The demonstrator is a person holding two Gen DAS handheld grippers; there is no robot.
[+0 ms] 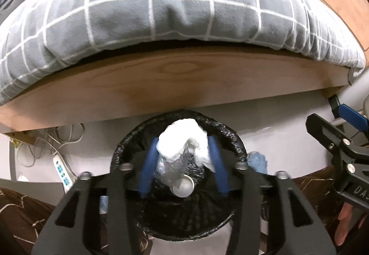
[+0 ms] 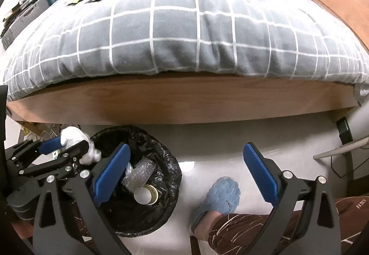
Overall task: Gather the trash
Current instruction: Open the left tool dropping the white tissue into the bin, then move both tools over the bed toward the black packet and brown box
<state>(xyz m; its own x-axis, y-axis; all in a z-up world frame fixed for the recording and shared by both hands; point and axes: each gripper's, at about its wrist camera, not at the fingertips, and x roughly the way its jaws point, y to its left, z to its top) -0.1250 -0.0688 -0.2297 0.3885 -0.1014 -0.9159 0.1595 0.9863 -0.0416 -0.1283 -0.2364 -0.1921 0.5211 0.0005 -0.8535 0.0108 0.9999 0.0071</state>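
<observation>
The left gripper (image 1: 183,151) hung over the bin (image 1: 129,146) in the lower middle of the left wrist view, pointing steeply down. A wad of white tissue (image 1: 182,142) sat between its blue pads (image 1: 148,162). The jaws stood partly apart, and whether the pads pressed on the wad I cannot tell; in the right wrist view, at the lower left, the same gripper (image 2: 69,146) showed the tissue (image 2: 71,135) bulging out beyond its fingers at the bin's (image 2: 170,162) left rim.

The bin, lined with a black bag, stood on the pale floor (image 2: 219,139) just in front of the wooden bed frame (image 2: 184,102). Inside it lay crumpled bubble wrap (image 2: 140,172) and a tape roll (image 2: 147,195) with a white core.

The right gripper (image 2: 184,169) was spread wide with nothing between its pads, its left finger over the bin and its right finger over bare floor. Below it, at the lower middle, a foot in a blue slipper (image 2: 221,195) rested on the floor beside the bin, with a brown patterned trouser leg (image 2: 253,225) behind it.

A grey checked quilt (image 2: 184,35) covered the bed, filling the upper half of both views.
</observation>
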